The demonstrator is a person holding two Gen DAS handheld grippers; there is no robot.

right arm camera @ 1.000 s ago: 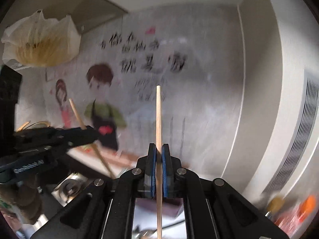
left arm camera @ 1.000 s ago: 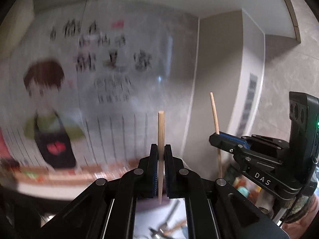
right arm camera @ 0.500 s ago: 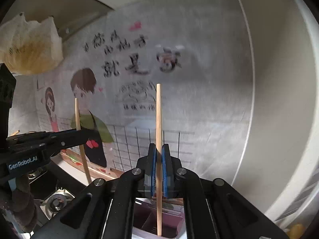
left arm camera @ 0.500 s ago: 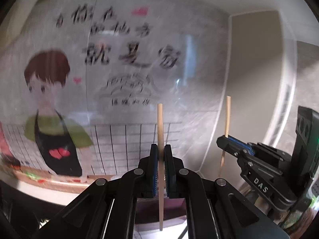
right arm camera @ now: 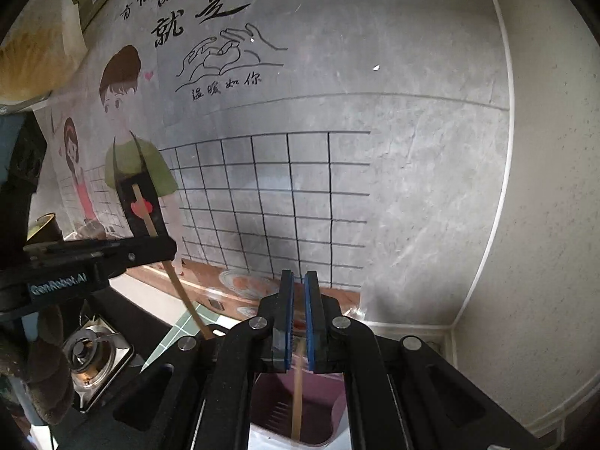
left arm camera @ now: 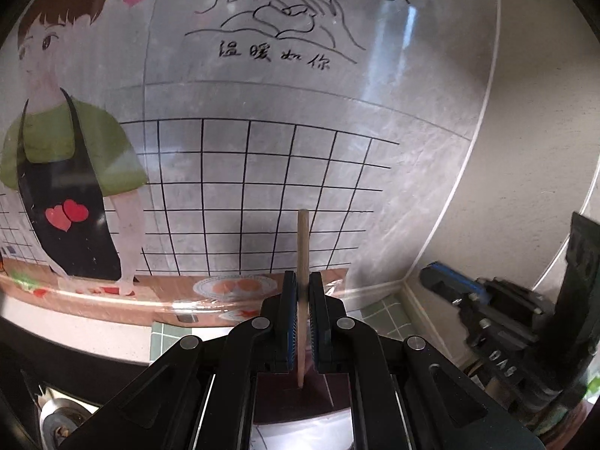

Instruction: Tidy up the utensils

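Observation:
My left gripper (left arm camera: pixel 302 281) is shut on a wooden chopstick (left arm camera: pixel 302 247) held upright, its lower tip over a purple utensil holder (left arm camera: pixel 277 405). In the right wrist view the left gripper (right arm camera: pixel 165 245) and its chopstick (right arm camera: pixel 144 212) show at the left. My right gripper (right arm camera: pixel 296 281) has its jaws slightly apart. A second chopstick (right arm camera: pixel 297 397), blurred, is below the pads and drops into the purple holder (right arm camera: pixel 318 412). In the left wrist view the right gripper (left arm camera: pixel 435 275) shows at the right with nothing sticking up from it.
A wall (right arm camera: pixel 375 187) with a cartoon decal is close ahead; a corner (right arm camera: pixel 453 322) lies to the right. A gas stove burner (right arm camera: pixel 84 348) sits at the lower left. A white counter (left arm camera: pixel 75 318) runs along the wall.
Both grippers moved forward and down toward the wall and holder. The right gripper's jaws parted and its chopstick slid down into the purple holder. The left still grips its chopstick.

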